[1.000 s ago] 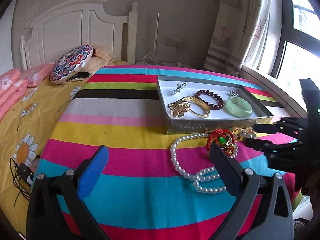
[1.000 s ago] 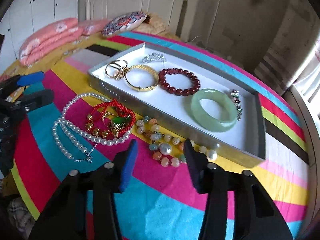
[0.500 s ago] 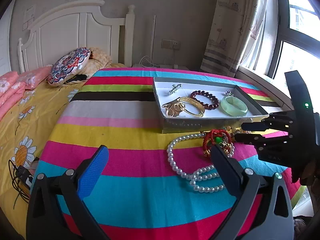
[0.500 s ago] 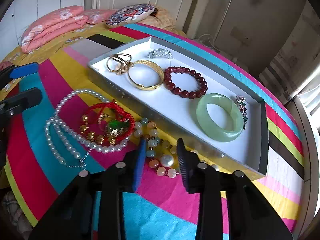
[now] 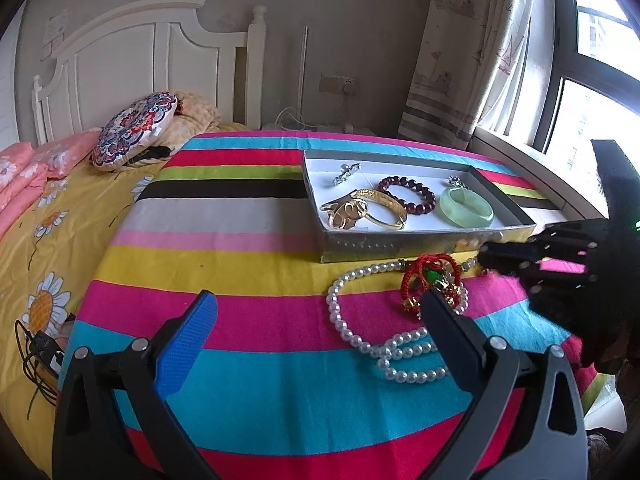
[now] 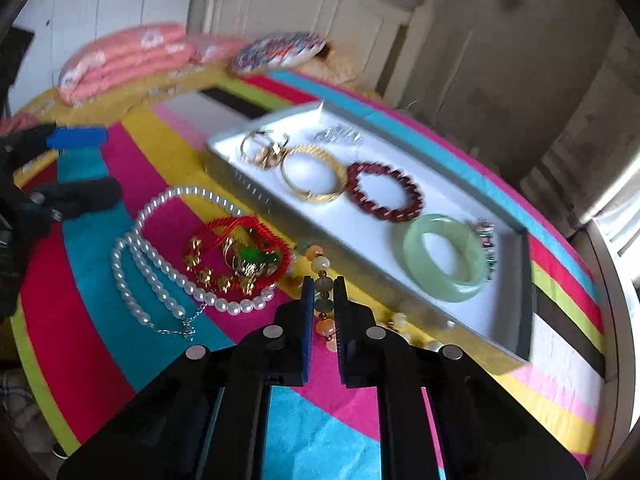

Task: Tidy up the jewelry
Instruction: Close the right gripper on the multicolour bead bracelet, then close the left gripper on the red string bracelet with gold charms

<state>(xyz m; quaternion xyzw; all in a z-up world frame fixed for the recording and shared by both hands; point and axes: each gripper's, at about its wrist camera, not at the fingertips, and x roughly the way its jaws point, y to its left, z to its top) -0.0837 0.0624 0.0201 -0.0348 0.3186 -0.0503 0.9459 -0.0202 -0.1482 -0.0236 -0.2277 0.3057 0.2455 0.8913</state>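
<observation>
Two black fingers of the right gripper (image 6: 324,286) pinch the multicoloured stone-bead bracelet (image 6: 322,276) at six o'clock of the shallow silver tray (image 6: 256,188); left gripper (image 5: 316,304) gapes wide.

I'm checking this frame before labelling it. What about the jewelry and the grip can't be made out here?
- Multicolour bead bracelet: right wrist view, its near part is hidden behind the right gripper fingers; the left wrist view hides it behind that gripper.
- Small pieces at the tray's far side and right end: motion blur, too small to identify.
- Pearl necklace: the left gripper's right finger covers part.
</observation>
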